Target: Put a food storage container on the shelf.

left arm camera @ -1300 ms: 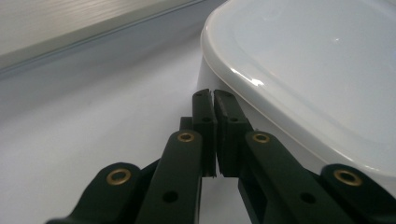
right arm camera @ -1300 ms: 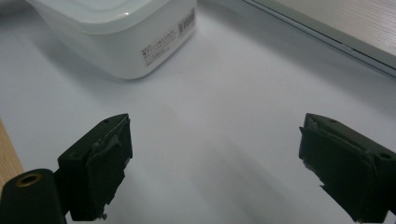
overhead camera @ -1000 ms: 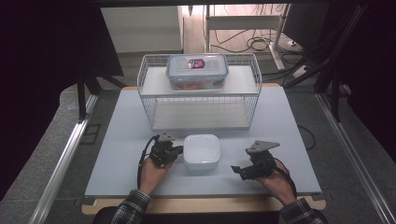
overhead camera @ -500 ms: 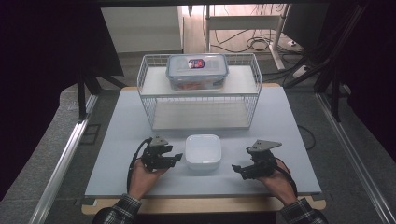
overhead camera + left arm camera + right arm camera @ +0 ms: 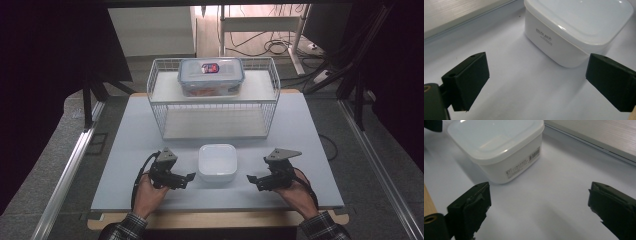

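A white lidded plastic box (image 5: 217,162) (image 5: 576,27) (image 5: 499,147) sits on the pale tabletop near the front edge. My left gripper (image 5: 187,178) (image 5: 539,77) rests just left of it, pointing at its side. Its jaws have just been opening and stand wide apart over bare table, a short way from the box. My right gripper (image 5: 252,180) (image 5: 541,207) lies to the right of the box and faces it. Its jaws have also just widened a little, and nothing is between them.
A white wire rack (image 5: 215,107) stands at the back of the table (image 5: 125,150). On its top shelf sits a clear container with a blue-rimmed lid (image 5: 211,76). The rack's lower shelf holds nothing. Metal rails run along both sides of the table.
My left gripper has drawn back to the left, away from the white box, and its jaws have spread apart. The right gripper and the box have stayed where they were.
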`<state>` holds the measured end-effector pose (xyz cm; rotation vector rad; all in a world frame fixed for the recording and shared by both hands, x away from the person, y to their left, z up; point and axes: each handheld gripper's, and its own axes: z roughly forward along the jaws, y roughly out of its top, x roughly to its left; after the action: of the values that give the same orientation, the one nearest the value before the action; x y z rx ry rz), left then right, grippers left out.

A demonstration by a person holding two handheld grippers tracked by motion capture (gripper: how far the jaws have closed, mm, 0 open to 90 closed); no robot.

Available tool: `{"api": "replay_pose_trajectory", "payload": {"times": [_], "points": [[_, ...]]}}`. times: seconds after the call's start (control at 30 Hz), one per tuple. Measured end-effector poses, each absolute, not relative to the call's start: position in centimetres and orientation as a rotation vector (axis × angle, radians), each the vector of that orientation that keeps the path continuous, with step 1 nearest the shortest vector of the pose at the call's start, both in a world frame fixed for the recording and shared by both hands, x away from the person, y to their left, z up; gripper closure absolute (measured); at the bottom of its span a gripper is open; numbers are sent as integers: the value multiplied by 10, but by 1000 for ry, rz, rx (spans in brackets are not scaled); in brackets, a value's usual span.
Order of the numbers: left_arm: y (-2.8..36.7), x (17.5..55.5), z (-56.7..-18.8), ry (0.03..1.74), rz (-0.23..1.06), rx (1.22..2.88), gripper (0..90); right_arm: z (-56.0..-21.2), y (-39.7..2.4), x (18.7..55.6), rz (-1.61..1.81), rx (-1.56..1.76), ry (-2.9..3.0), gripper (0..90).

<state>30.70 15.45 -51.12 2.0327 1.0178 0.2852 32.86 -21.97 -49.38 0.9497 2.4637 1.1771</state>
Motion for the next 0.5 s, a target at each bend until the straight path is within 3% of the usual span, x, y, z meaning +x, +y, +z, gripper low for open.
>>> {"api": "replay_pose_trajectory", "payload": {"times": [0.2, 0.5], "points": [[152, 306, -501, 1000, 252, 2027, 53, -487, -216, 332, 1222, 1014, 2453, 19], [140, 311, -486, 945, 276, 2066, 169, -471, -201, 338, 1189, 960, 2503, 192]]}}
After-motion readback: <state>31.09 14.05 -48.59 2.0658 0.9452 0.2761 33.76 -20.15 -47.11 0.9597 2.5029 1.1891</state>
